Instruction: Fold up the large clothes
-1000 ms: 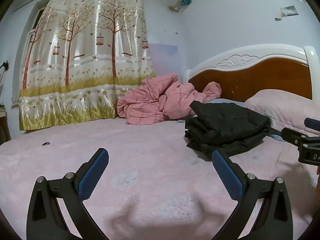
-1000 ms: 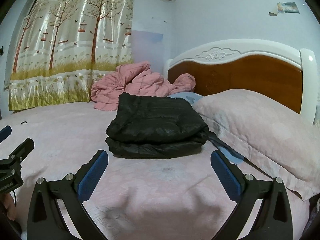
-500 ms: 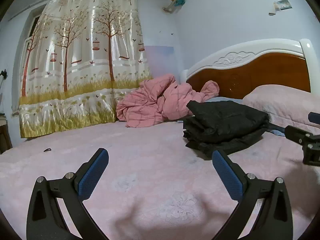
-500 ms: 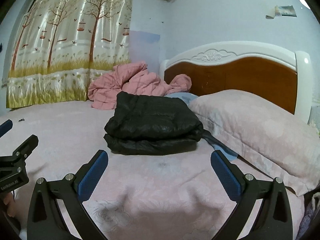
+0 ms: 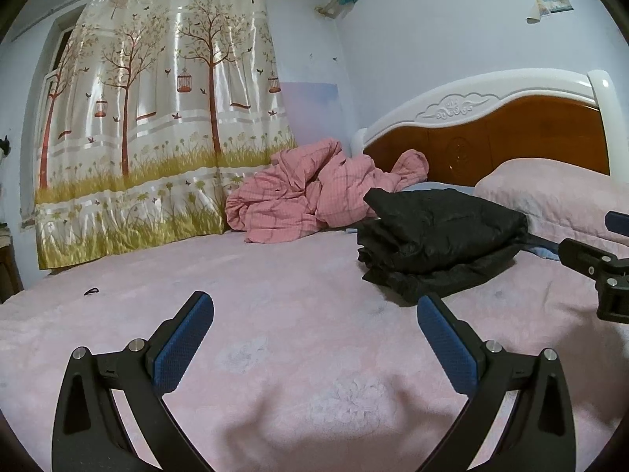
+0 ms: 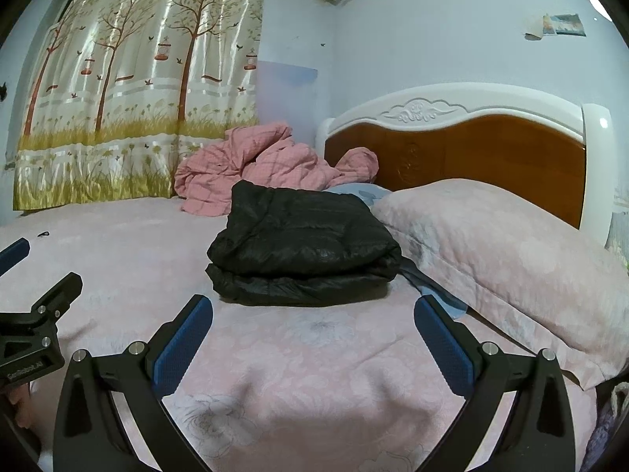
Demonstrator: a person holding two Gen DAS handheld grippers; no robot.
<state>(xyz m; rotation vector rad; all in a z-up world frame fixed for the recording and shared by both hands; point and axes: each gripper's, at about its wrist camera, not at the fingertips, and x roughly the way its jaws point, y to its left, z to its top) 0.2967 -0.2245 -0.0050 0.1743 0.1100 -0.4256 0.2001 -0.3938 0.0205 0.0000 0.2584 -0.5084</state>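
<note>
Pink bedding [image 5: 275, 295] covers the work surface, with a tree-print curtain [image 5: 157, 118] at 10 o'clock and a headboard [image 6: 471, 149] at 2 o'clock. Compared with one second ago, both cameras have tilted upward slightly and the black jacket [image 6: 302, 244] sits lower in the right wrist view; its shape has not changed. It rests as a compact stacked bundle beside the pillow [image 6: 511, 255], at 12 o'clock from the right gripper [image 6: 312, 338] and at 2 o'clock from the left gripper [image 5: 314, 338]. This indicates that folding of this garment is probably finished. A crumpled pink quilt [image 5: 314, 192] lies behind the jacket, at 12 o'clock in the left wrist view. Both grippers are spread wide, empty, and touch nothing; each hovers above bare bedding, apart from the jacket.
</note>
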